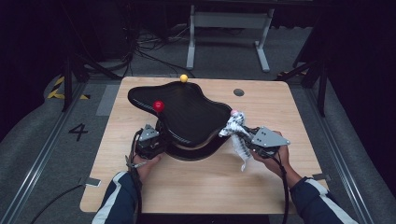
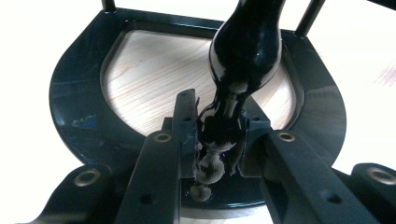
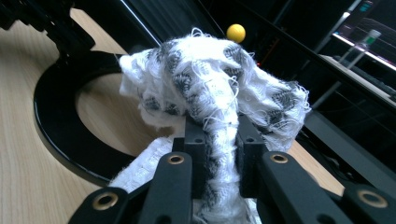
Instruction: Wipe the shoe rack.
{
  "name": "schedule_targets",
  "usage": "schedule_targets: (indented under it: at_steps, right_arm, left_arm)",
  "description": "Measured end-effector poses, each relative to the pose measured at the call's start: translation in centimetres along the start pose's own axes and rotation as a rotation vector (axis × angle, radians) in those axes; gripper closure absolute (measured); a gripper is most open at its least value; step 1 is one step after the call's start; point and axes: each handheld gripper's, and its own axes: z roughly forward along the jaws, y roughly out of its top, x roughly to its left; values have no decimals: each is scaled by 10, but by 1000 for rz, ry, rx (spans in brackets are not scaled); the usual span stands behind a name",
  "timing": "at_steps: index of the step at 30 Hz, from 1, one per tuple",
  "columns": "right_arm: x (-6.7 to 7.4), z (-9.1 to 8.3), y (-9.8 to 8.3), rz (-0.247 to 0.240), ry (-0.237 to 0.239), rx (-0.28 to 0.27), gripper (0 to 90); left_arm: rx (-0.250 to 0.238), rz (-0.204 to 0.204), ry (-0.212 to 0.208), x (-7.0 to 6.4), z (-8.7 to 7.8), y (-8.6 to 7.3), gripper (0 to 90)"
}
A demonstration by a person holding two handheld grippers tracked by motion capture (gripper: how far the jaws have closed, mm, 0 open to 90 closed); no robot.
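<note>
A black stand with a wavy top (image 1: 187,112) rests on a ring base (image 1: 198,153) in the middle of the table. It carries a red ball (image 1: 159,105), a yellow ball (image 1: 184,78) and a pink ball (image 1: 234,112). My left gripper (image 1: 156,137) is shut on a glossy black post (image 2: 247,51) of the stand, low down by the base ring (image 2: 74,107); the jaws of the left gripper (image 2: 218,135) press it from both sides. My right gripper (image 1: 245,135) is shut on a white and grey patterned cloth (image 1: 236,133), held up beside the pink ball. The cloth (image 3: 210,79) bunches above the right gripper (image 3: 219,140).
The wooden table (image 1: 196,186) has a round cable hole (image 1: 238,92) at the back right. A white frame (image 1: 229,23) stands on the floor behind it, with cables nearby. The yellow ball (image 3: 236,32) shows past the cloth, and the base ring (image 3: 51,126) curves at left.
</note>
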Motion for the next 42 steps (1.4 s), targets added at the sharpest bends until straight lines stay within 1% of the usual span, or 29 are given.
schedule_targets:
  at_steps: [1,3,4,5,9,10,11,13,14,16,17,18,20,22,24,26,28,29,30,31,32,33,35,36,37,38,42]
  right_arm:
    - [-1,3,4,-9,6,-3,795]
    - [-1,3,5,-12,4,-7,795]
    - [-1,5,7,-11,11,-12,795]
    - [-1,5,10,-14,16,-19,795]
    - [3,9,21,-37,38,-48,793]
    - [5,9,24,-34,49,-59,793]
    - [5,9,24,-34,49,-59,793]
    - [9,7,30,-45,70,-77,792]
    - [15,3,37,-57,93,-99,792]
    - [20,-1,43,-76,105,-115,791]
    - [23,-3,46,-77,111,-123,791]
    - [25,-4,48,-88,113,-134,791]
    - [27,-5,51,-105,100,-124,790]
    - [24,-3,47,-90,97,-121,789]
    - [19,0,42,-83,80,-98,788]
    - [11,6,34,-77,42,-66,788]
    - [4,11,27,-49,24,-46,788]
    - [-2,14,22,-26,12,-28,788]
    - [-4,17,19,-22,-5,-17,789]
    - [-9,20,13,-9,-26,1,789]
    - [-13,23,9,16,-32,11,789]
    - [-17,25,6,28,-42,25,789]
    - [-22,29,-1,23,-74,60,789]
    - [-22,29,-1,23,-74,60,789]
    - [-29,33,-10,36,-91,101,787]
    - [-32,34,-14,38,-102,121,786]
    - [-39,38,-26,75,-103,156,785]
  left_arm:
    - [-5,6,-8,0,1,0,742]
    - [-1,8,-7,-1,2,1,742]
    - [-7,4,-12,-2,3,1,742]
    - [-2,7,-13,-2,3,1,742]
    - [-10,12,-15,-4,5,1,742]
    - [-11,13,-16,-4,6,1,742]
    - [-11,13,-16,-4,6,1,742]
    - [-4,16,-11,-5,5,1,742]
    - [-3,24,-9,-5,5,1,742]
    - [-3,23,-7,-5,6,1,743]
    - [-5,20,-9,-6,6,1,743]
    - [-4,21,-9,-6,6,1,742]
    - [-6,22,-9,-6,6,1,743]
    - [-11,23,-12,-7,8,1,743]
    - [-10,27,-21,-6,8,1,743]
    - [-8,30,-25,-6,9,1,743]
    - [-5,33,-24,-6,9,1,744]
    - [-2,38,-25,-6,9,2,744]
    - [-7,29,-24,-7,9,2,744]
    - [-7,31,-26,-7,10,2,744]
    - [-1,33,-26,-7,9,2,744]
    - [1,36,-27,-7,9,2,744]
    - [5,55,-33,-5,9,3,744]
    - [5,55,-33,-5,9,3,744]
    - [2,53,-39,-5,10,2,743]
    - [1,41,-43,-6,10,2,743]
    - [4,44,-47,-6,10,2,744]
